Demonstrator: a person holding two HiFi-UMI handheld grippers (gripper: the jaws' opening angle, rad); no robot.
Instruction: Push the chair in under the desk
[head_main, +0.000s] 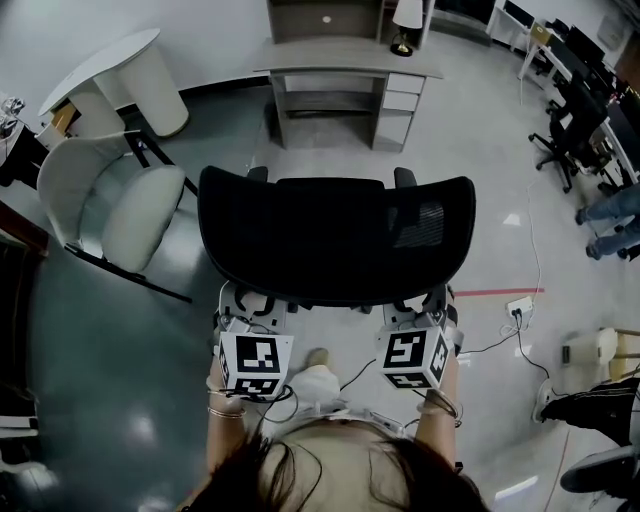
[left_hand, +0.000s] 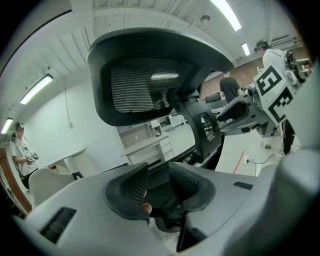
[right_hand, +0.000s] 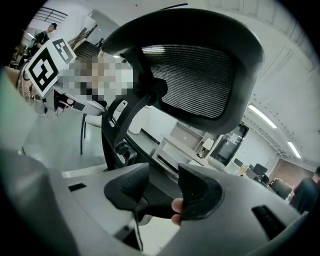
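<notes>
The black mesh-backed office chair (head_main: 335, 240) stands in the middle of the head view with its back toward me. It faces the grey desk (head_main: 345, 60) further off, with bare floor between them. My left gripper (head_main: 250, 300) and right gripper (head_main: 418, 303) sit just behind the lower edge of the chair's back, left and right of its spine. In the left gripper view the jaws of the left gripper (left_hand: 157, 172) stand apart with nothing between them, below the chair back (left_hand: 145, 90). The right gripper (right_hand: 164, 175) is open too, under the chair back (right_hand: 195, 75).
A white armchair (head_main: 110, 205) and a white round table (head_main: 120, 75) stand at the left. A lamp (head_main: 405, 25) sits on the desk. At the right are a floor socket with cables (head_main: 518, 308), red floor tape (head_main: 495, 292), black office chairs (head_main: 570, 130) and a person's legs (head_main: 610, 210).
</notes>
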